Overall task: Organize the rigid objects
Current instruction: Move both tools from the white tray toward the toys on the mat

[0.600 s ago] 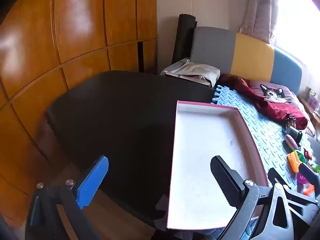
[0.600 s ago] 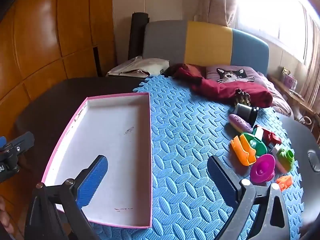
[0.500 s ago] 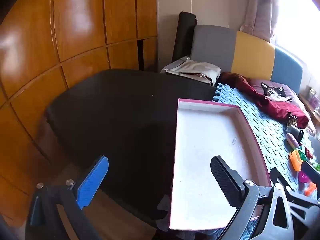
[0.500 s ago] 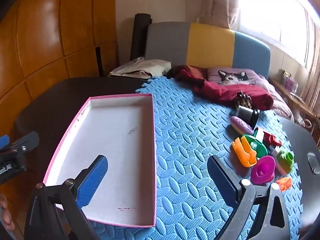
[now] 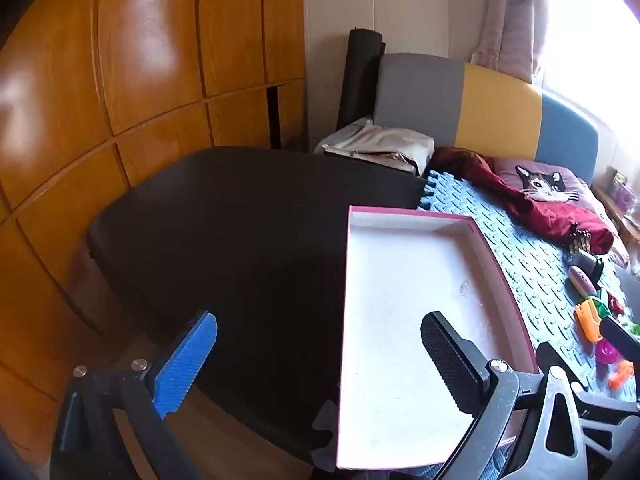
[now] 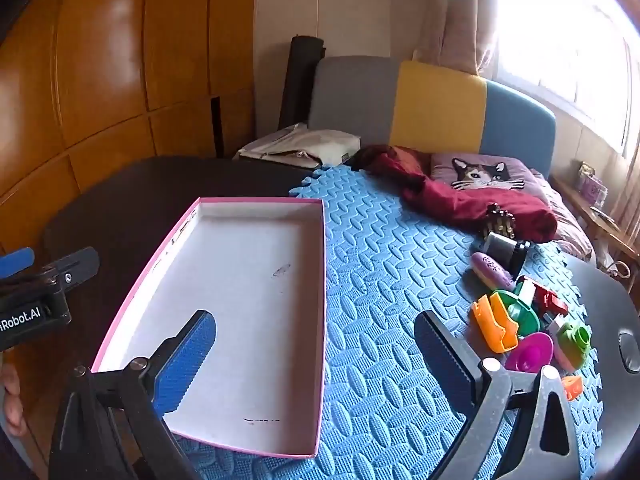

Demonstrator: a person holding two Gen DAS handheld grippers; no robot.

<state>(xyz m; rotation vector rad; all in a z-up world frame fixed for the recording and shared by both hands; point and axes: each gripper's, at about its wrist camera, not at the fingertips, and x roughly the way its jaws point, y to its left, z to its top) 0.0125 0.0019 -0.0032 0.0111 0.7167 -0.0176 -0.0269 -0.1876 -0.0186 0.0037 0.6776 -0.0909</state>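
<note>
**Toys wait on the mat, box stands empty, both tools spread**

A group of small plastic toys [image 6: 528, 320] lies on the right part of the blue foam mat [image 6: 380, 280]: an orange piece [image 6: 494, 328], a green piece, a pink round dish [image 6: 530, 352], a purple oval thing [image 6: 492, 271] and a dark cylinder [image 6: 504, 249] behind them. Well apart, to the left, the shallow box [image 6: 320, 280] with a pink rim sits partly on the mat, partly on the dark worktop [image 5: 220, 232]. Its white inside holds nothing.

The right tool [image 6: 316, 354] hangs above the mat between box and toys, its fingers spread wide, nothing between them. The left tool [image 5: 320, 360] is also spread wide and empty, above the left edge of the box. Behind the mat lie a dark red cloth [image 6: 460, 196] and a cat pillow [image 6: 480, 172], before a headboard in grey, yellow and blue.
</note>
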